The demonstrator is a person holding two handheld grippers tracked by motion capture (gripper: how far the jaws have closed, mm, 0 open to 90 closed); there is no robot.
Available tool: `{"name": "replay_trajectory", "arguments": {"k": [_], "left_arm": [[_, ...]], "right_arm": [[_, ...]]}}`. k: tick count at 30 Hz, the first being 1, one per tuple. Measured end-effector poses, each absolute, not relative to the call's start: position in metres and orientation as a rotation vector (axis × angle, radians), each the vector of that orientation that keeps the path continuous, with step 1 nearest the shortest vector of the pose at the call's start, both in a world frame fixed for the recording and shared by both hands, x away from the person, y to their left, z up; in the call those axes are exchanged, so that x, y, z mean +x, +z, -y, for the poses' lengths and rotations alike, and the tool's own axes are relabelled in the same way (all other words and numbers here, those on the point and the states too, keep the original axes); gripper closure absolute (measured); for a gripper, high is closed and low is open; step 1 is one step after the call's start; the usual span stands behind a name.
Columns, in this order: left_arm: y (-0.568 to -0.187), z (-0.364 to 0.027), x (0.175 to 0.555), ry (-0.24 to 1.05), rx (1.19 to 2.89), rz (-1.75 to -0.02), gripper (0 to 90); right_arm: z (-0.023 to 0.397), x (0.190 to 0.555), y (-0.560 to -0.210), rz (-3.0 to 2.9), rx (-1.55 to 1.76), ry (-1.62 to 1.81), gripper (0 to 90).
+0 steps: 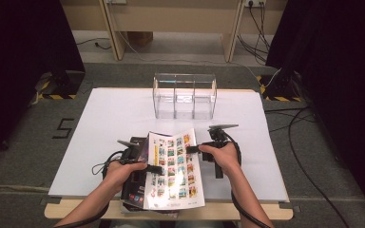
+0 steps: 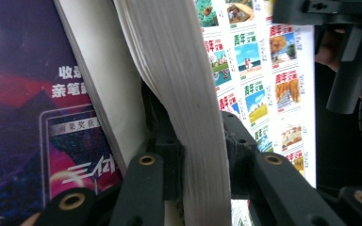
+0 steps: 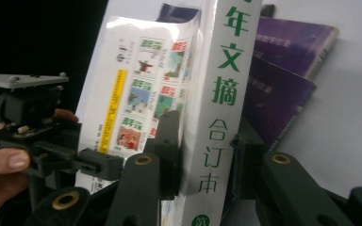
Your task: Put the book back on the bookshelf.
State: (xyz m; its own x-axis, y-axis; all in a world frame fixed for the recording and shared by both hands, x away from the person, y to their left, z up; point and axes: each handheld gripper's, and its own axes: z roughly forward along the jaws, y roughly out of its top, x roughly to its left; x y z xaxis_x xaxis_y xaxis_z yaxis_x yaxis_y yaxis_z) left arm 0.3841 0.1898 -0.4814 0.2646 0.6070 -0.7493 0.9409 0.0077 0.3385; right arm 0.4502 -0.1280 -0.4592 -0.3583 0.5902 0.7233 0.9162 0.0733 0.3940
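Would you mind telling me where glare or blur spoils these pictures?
High view: glare whitens the magazine at its lower edge, and dark curtains flank the table. Left gripper view: the page block is soft, the right margin overexposed. Right gripper view: the spine reads sharply, the background books blur slightly.

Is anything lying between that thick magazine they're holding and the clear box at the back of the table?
Nothing visible. Both grippers grip the magazine at the near edge, and the white table stretching up to the clear box looks bare. Purple books lie under the magazine, not ahead.

Magazine (image 1: 173, 166) on stacked books (image 1: 135, 190) at surface (image 1: 114, 114) near edge; clear divided organizer (image 1: 184, 95) behind, at far edge.
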Motion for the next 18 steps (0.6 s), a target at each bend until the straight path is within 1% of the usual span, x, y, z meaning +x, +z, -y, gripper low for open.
{"name": "replay_trajectory", "arguments": {"k": [3,4,5,6,7,9,12,13,14,15,18], "left_arm": [[-0.482,-0.193,0.383,-0.503,1.668,-1.420,69.5],[-0.481,-0.196,0.381,-0.505,1.643,-1.420,64.6],[-0.481,-0.196,0.381,-0.505,1.643,-1.420,61.8],[-0.480,-0.198,0.379,-0.484,1.638,-1.418,61.8],[-0.478,-0.201,0.377,-0.443,1.644,-1.409,57.8],[-0.472,-0.212,0.372,-0.315,1.657,-1.405,54.0],[-0.462,-0.228,0.366,-0.234,1.606,-1.407,53.2],[-0.462,-0.228,0.366,-0.234,1.606,-1.407,52.1],[-0.457,-0.235,0.362,-0.160,1.610,-1.402,50.9],[-0.457,-0.235,0.362,-0.160,1.610,-1.402,50.0],[-0.455,-0.247,0.355,-0.054,1.597,-1.404,49.0]], "right_arm": [[0.127,0.448,-0.452,1.995,-1.482,-1.218,71.0],[0.127,0.446,-0.445,1.999,-1.465,-1.257,72.4],[0.127,0.446,-0.445,1.999,-1.465,-1.257,72.4],[0.128,0.445,-0.442,1.988,-1.462,-1.275,73.1],[0.129,0.443,-0.436,1.982,-1.450,-1.312,73.5],[0.131,0.437,-0.419,2.009,-1.435,-1.374,73.7],[0.133,0.432,-0.404,2.069,-1.461,-1.405,73.7],[0.133,0.432,-0.404,2.069,-1.461,-1.405,73.7],[0.138,0.430,-0.397,2.092,-1.475,-1.440,73.7],[0.138,0.430,-0.397,2.092,-1.475,-1.440,73.7],[0.143,0.424,-0.383,2.141,-1.512,-1.501,73.7]]}}
